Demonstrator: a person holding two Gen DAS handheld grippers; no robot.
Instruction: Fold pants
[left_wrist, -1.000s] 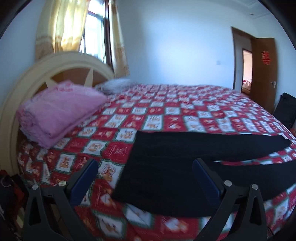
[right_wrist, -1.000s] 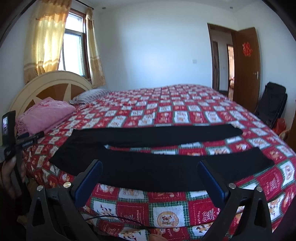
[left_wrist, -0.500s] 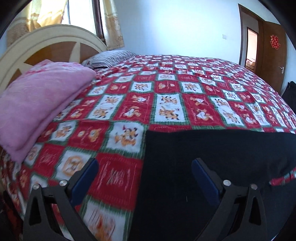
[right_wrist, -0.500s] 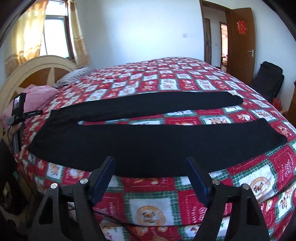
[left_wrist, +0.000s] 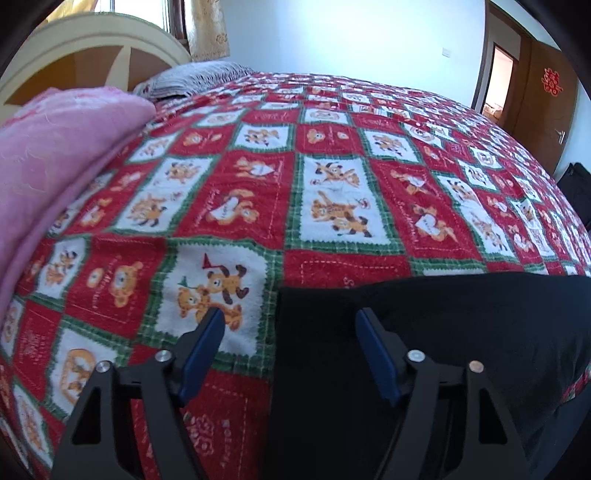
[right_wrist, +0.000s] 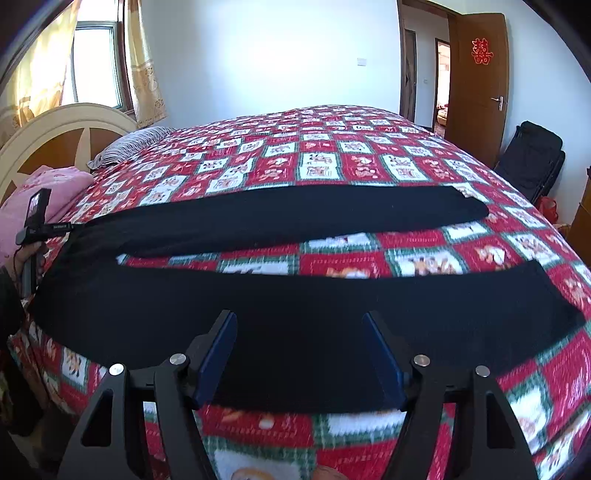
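Observation:
Black pants (right_wrist: 295, 306) lie flat on the bed, waist at the left, two legs spread apart and running right. In the left wrist view the waist end (left_wrist: 424, 350) fills the lower right. My left gripper (left_wrist: 290, 319) is open, low over the far waist corner, with the waistband edge between its fingers. My right gripper (right_wrist: 299, 325) is open, over the middle of the near leg by its front edge. The left gripper and the hand holding it also show at the waist in the right wrist view (right_wrist: 35, 236).
The bed has a red, white and green checked cover (left_wrist: 332, 206). A folded pink blanket (left_wrist: 48, 166) and a striped pillow (right_wrist: 129, 146) lie by the headboard (right_wrist: 62, 125). A black bag (right_wrist: 532, 162) stands by the open door at the right.
Both grippers have moved down and closer to the pants, and their fingers have narrowed somewhat. The left one has come in over the waist corner; the right one over the near leg.

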